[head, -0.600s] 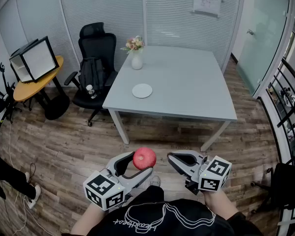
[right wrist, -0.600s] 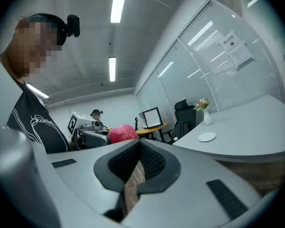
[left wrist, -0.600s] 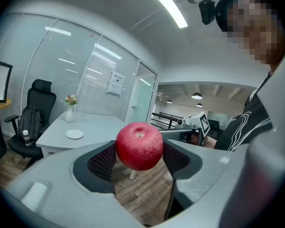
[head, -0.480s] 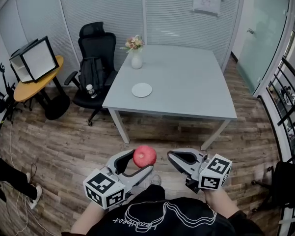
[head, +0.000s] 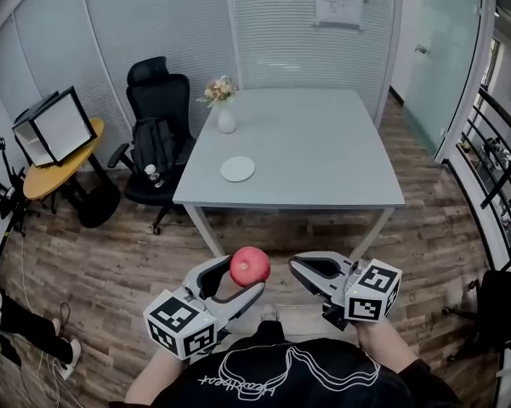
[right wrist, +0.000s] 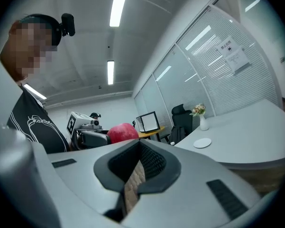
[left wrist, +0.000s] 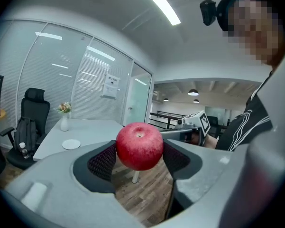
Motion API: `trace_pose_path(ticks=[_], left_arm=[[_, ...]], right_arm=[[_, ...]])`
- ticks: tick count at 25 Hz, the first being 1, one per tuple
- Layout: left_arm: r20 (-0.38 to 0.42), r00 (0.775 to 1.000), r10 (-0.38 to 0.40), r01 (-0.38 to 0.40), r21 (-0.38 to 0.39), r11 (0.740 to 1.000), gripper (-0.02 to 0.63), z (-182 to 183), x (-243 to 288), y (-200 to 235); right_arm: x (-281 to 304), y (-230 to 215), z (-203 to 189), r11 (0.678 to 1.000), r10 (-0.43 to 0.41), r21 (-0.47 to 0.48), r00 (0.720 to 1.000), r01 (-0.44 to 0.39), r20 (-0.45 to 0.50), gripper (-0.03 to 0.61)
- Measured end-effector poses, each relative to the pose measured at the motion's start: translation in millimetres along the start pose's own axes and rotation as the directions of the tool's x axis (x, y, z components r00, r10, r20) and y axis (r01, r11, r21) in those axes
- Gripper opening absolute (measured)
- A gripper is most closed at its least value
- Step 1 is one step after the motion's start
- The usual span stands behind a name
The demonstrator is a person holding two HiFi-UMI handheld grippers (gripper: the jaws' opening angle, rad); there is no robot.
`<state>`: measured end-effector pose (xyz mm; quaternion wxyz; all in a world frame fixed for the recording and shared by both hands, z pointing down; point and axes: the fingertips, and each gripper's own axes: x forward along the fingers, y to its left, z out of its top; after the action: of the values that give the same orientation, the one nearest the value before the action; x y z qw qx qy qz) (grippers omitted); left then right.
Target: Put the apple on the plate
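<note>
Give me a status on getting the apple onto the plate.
Done: the apple is picked up, clamped between the left gripper's jaws. In hand: it hangs over the floor, short of the table. Left: reach the bare plate near the vase and set the apple down.

No readable text or labels.

Right gripper (right wrist: pixel 139 160) jaws together, nothing between; behind, left gripper (right wrist: pixel 92 137) clamps red apple (right wrist: pixel 122 133); white plate (right wrist: pixel 202 143), flower vase (right wrist: pixel 203 122) on grey table (right wrist: pixel 256 137).
</note>
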<state>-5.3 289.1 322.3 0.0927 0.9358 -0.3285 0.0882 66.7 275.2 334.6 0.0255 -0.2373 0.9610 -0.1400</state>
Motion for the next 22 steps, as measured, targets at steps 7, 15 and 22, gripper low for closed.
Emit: trace_pose_path(ticks=[7,15,22], left_arm=[[-0.007,1.000,-0.014,0.014,0.010,1.000,0.318,3.2,24.7,23.1],[-0.018,1.000,-0.015,0.015,-0.036,0.999,0.318,11.5,68.9,92.0],[-0.054,0.998,-0.037,0.034,-0.054,0.998,0.318,18.1,116.2,160.7]], right_arm=[[7.5,-31.0,7.3,1.000,-0.016,-0.002,1.000,0.016,0.020,0.008],[42.8,-91.3,12.3,0.997,-0.052,0.055,0.999,0.052,-0.007,0.008],[85.8,-161.1,20.0,0.988,-0.082,0.132,0.997,0.082,-0.001,0.008]])
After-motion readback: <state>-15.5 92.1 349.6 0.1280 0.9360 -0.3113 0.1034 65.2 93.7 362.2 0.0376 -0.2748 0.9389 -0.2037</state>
